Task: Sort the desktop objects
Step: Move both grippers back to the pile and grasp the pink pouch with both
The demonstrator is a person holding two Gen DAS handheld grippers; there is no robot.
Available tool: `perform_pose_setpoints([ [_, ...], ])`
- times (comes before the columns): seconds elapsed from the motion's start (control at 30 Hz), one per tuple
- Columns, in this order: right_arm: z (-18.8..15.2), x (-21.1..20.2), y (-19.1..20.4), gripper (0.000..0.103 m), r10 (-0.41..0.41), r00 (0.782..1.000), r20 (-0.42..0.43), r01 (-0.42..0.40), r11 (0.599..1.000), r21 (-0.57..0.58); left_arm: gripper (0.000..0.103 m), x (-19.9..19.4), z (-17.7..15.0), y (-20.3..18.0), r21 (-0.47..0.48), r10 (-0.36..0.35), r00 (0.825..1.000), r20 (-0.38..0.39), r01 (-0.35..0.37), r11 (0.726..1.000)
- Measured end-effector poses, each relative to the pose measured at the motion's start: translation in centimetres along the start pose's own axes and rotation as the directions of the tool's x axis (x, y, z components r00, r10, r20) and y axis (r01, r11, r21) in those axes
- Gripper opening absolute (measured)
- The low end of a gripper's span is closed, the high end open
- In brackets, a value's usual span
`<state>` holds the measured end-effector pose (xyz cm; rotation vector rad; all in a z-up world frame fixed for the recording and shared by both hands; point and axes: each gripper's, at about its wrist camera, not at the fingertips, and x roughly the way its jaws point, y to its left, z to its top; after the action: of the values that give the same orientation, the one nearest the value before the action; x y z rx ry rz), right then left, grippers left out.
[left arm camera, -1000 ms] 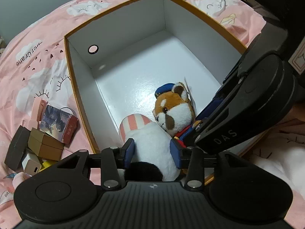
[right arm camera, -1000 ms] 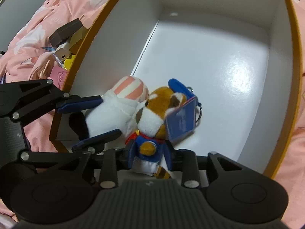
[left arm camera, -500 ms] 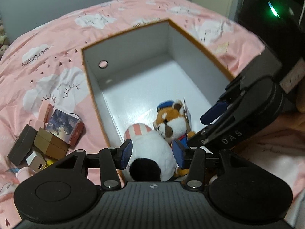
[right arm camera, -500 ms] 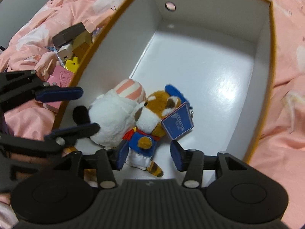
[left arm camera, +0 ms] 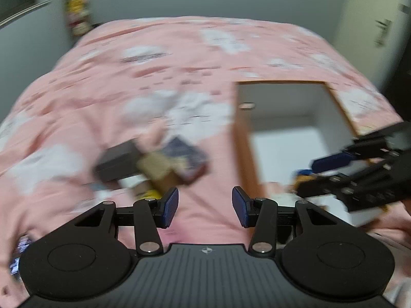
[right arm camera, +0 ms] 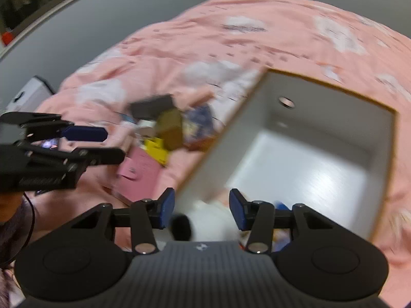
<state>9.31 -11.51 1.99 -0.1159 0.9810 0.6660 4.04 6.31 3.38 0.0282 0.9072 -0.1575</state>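
An open white box with an orange rim (left arm camera: 241, 138) (right arm camera: 321, 84) lies on the pink bedspread. A white plush toy (right arm camera: 213, 220) lies at the box's near end, under my right gripper (right arm camera: 201, 210), which is open and empty. My left gripper (left arm camera: 205, 206) is open and empty above the bedspread, left of the box. A blurred pile of small things lies ahead of it: a dark box (left arm camera: 118, 161) (right arm camera: 151, 106), a tan box (left arm camera: 156, 166) (right arm camera: 170, 125), a picture box (left arm camera: 187, 156) (right arm camera: 200, 120), something yellow (right arm camera: 155, 148).
A pink flat packet (right arm camera: 138, 177) lies near the pile. The right gripper shows at the right of the left wrist view (left arm camera: 359, 169), the left gripper at the left of the right wrist view (right arm camera: 95, 143). Grey walls stand behind the bed. Both views are motion-blurred.
Both grippers have let go of the plush toys, opened and pulled up and back out of the box. The left gripper has swung left toward the pile of small things.
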Motion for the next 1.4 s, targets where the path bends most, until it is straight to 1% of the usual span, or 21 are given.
perform_pose_setpoints([
  [0.13, 2.2, 2.4, 2.9, 0.046, 0.05, 0.999, -0.017, -0.051, 0.997, -0.058, 0.055, 0.9, 0.2, 3.1, -0.032, 0.09, 0.993, -0.073, -0.092, 0.995],
  [0.17, 2.6, 3.0, 3.4, 0.045, 0.059, 0.998, -0.029, -0.061, 0.996, -0.072, 0.056, 1.4, 0.1, 3.8, -0.046, 0.097, 0.991, -0.091, -0.101, 0.994],
  [0.23, 3.2, 4.7, 4.7, 0.045, 0.072, 0.996, -0.061, -0.077, 0.992, -0.098, 0.058, 2.3, 0.1, 5.0, -0.097, 0.084, 0.988, -0.133, -0.097, 0.99],
  [0.3, 3.7, 6.4, 5.8, 0.044, 0.083, 0.992, -0.098, -0.095, 0.988, -0.123, 0.061, 3.4, 0.0, 5.8, -0.128, 0.049, 0.985, -0.165, -0.07, 0.989],
  [0.43, 4.2, 9.2, 7.0, 0.044, 0.104, 0.981, -0.162, -0.127, 0.982, -0.141, 0.061, 5.6, -0.2, 7.0, -0.194, 0.052, 0.973, -0.225, -0.097, 0.976],
  [0.57, 4.4, 11.2, 7.8, 0.044, 0.135, 0.968, -0.211, -0.167, 0.975, -0.144, 0.06, 6.7, -0.6, 8.0, -0.227, 0.031, 0.966, -0.258, -0.092, 0.97],
  [0.6, 4.4, 11.6, 8.0, 0.044, 0.141, 0.965, -0.221, -0.175, 0.975, -0.14, 0.052, 6.9, -0.7, 8.1, -0.23, 0.028, 0.964, -0.264, -0.091, 0.969],
  [0.63, 4.5, 12.2, 8.1, 0.044, 0.145, 0.962, -0.232, -0.179, 0.975, -0.133, 0.049, 7.0, -0.8, 8.3, -0.238, 0.02, 0.964, -0.267, -0.086, 0.967],
  [0.7, 4.6, 12.9, 8.3, 0.044, 0.149, 0.957, -0.248, -0.184, 0.975, -0.125, 0.047, 6.8, -0.9, 8.8, -0.257, 0.007, 0.965, -0.264, -0.078, 0.963],
  [0.83, 4.9, 14.6, 8.7, 0.044, 0.161, 0.946, -0.282, -0.196, 0.976, -0.099, 0.043, 6.1, -1.0, 9.6, -0.272, 0.011, 0.965, -0.264, -0.086, 0.958],
  [0.97, 5.1, 16.1, 9.5, 0.044, 0.171, 0.938, -0.3, -0.205, 0.975, -0.083, 0.042, 5.8, -1.4, 10.6, -0.305, -0.009, 0.966, -0.257, -0.073, 0.95],
  [1.03, 5.0, 16.8, 9.9, 0.044, 0.152, 0.937, -0.315, -0.189, 0.978, -0.09, 0.042, 5.8, -1.5, 10.9, -0.322, -0.023, 0.968, -0.25, -0.06, 0.945],
  [1.13, 4.5, 17.8, 10.4, 0.045, 0.118, 0.938, -0.326, -0.162, 0.981, -0.11, 0.042, 6.0, -1.5, 10.9, -0.321, -0.029, 0.969, -0.247, -0.053, 0.946],
  [1.23, 4.5, 17.4, 10.2, 0.039, 0.121, 0.936, -0.33, -0.161, 0.982, -0.099, 0.042, 5.9, -1.6, 10.8, -0.318, -0.029, 0.97, -0.241, -0.05, 0.947],
  [1.27, 4.5, 17.2, 10.0, 0.035, 0.117, 0.937, -0.331, -0.159, 0.982, -0.103, 0.042, 5.9, -1.6, 10.8, -0.319, -0.03, 0.971, -0.239, -0.049, 0.947],
  [1.4, 4.6, 16.0, 9.0, 0.033, 0.08, 0.943, -0.324, -0.119, 0.987, -0.103, 0.042, 5.9, -1.7, 10.6, -0.31, -0.03, 0.972, -0.234, -0.046, 0.95],
])
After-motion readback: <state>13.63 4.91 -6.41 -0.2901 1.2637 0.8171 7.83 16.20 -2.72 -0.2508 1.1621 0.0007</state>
